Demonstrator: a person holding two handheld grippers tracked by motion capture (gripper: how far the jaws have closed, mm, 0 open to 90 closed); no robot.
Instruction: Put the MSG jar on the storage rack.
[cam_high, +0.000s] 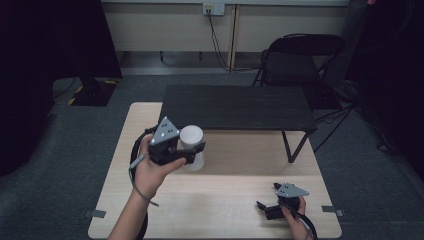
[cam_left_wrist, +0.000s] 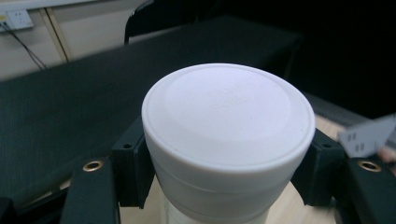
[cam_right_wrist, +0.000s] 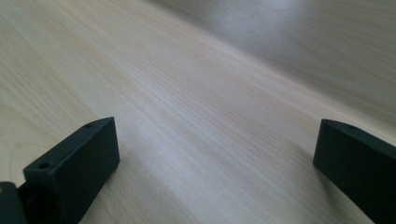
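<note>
Left gripper (cam_high: 192, 150) fingers clamped on white container (cam_high: 192, 145), its base hidden, right gripper (cam_high: 267, 206) fingers apart over table (cam_high: 225, 200).

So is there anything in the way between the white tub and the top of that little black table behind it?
Nothing visible blocks it. The left gripper is shut on the white tub, just in front of the black raised table. Its top looks bare, with no object between tub and table edge. The right gripper rests open, low on the wooden table.
</note>
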